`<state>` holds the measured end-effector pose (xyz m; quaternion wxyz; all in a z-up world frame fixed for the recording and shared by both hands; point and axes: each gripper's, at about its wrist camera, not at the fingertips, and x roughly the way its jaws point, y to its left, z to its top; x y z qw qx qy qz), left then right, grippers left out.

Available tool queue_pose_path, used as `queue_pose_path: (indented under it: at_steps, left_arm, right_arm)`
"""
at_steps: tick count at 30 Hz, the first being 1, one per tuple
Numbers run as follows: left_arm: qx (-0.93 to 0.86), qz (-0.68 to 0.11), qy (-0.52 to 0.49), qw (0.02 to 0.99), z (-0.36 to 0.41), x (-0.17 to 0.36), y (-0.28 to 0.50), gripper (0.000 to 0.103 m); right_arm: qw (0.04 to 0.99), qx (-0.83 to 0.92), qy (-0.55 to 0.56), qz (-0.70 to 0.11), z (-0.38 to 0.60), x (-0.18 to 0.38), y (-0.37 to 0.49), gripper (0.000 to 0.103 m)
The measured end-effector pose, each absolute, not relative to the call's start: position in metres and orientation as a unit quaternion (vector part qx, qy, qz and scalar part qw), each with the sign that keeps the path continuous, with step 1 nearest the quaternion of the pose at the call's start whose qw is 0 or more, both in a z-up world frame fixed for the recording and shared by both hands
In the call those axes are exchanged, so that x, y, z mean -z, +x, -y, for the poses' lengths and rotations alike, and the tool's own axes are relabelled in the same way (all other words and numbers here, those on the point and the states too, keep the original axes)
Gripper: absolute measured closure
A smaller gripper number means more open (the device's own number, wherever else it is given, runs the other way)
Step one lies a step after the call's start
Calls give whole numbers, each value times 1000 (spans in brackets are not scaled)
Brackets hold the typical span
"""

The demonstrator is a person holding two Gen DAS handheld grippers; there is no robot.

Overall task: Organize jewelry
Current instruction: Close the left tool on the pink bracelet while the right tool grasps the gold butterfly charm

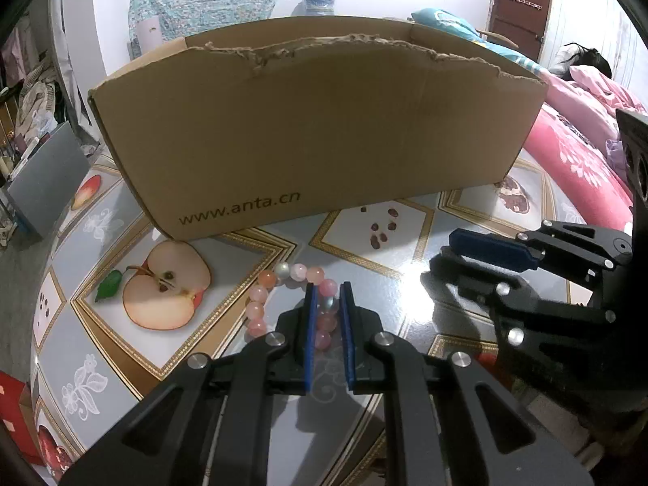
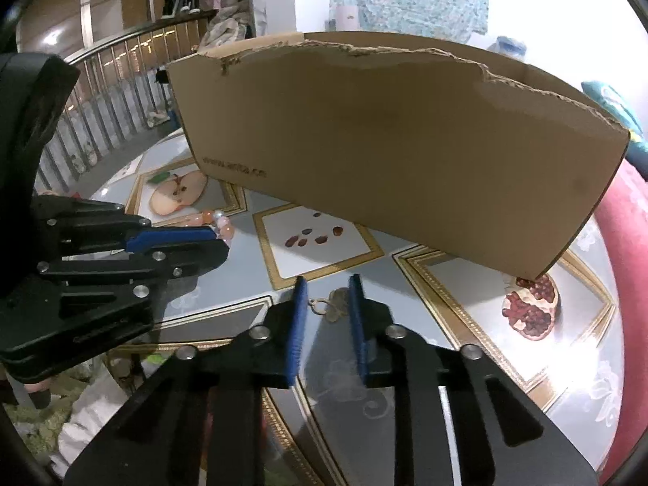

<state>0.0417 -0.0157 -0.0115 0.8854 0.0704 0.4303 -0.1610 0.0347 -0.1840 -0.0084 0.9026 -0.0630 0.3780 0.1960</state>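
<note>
Both of my hand-held grippers sit low over the desk (image 1: 364,251), in front of the cardboard box (image 1: 316,129)

My left hand-held gripper (image 1: 328,299) straddles one side of the pink bead bracelet (image 1: 259,295), pads narrowly parted around the beads, box at 12 o'clock; my right hand-held gripper (image 2: 324,295) is spread around a small bronze-coloured pendant (image 2: 330,308) lying flat on the desk, not pinching it

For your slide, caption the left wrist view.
Left gripper straddles a bead bracelet before a cardboard box.
</note>
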Motion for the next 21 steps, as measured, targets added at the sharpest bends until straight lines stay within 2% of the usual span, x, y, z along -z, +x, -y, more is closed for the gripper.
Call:
queue_pose_path:
  at_steps: [21]
  left_arm:
    - [158, -424, 82, 888, 16, 11, 41, 93]
  right_arm:
    - [900, -210, -30, -381, 192, 3, 36, 88]
